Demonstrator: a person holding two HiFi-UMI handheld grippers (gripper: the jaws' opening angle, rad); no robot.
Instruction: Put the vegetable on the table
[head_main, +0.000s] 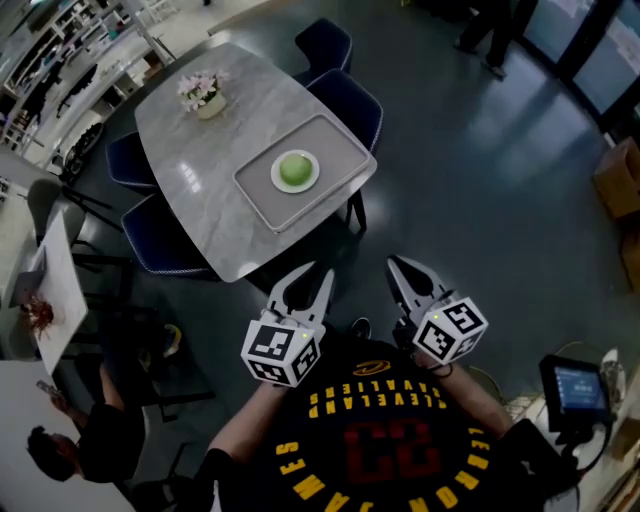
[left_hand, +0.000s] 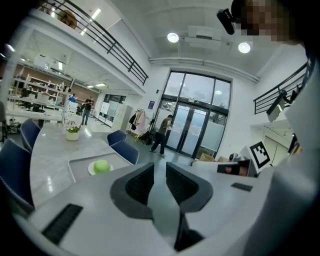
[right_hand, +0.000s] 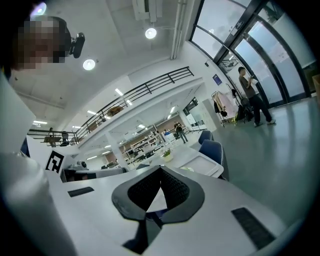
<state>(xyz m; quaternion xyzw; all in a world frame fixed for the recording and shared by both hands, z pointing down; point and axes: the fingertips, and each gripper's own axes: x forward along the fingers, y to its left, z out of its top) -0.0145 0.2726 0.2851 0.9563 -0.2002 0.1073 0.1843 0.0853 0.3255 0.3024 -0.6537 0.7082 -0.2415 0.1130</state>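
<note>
A round green vegetable (head_main: 296, 169) lies on a white plate (head_main: 277, 180), which rests on a grey tray (head_main: 335, 140) at the near end of the marble table (head_main: 190, 170). Both grippers hover over the floor in front of the table, well short of it. My left gripper (head_main: 318, 272) is open with nothing between its fingers; in the left gripper view the vegetable (left_hand: 102, 166) shows far beyond its jaws (left_hand: 160, 169). My right gripper (head_main: 393, 264) is shut and empty, its tips (right_hand: 161, 169) meeting. The tray (right_hand: 209, 163) shows far off in that view.
A flower pot (head_main: 206, 97) stands at the table's far end. Dark blue chairs (head_main: 352, 100) ring the table. A person (head_main: 60, 450) sits at lower left, another stands by the glass doors (left_hand: 163, 134). Cardboard boxes (head_main: 620, 175) and a small screen (head_main: 577, 388) are at right.
</note>
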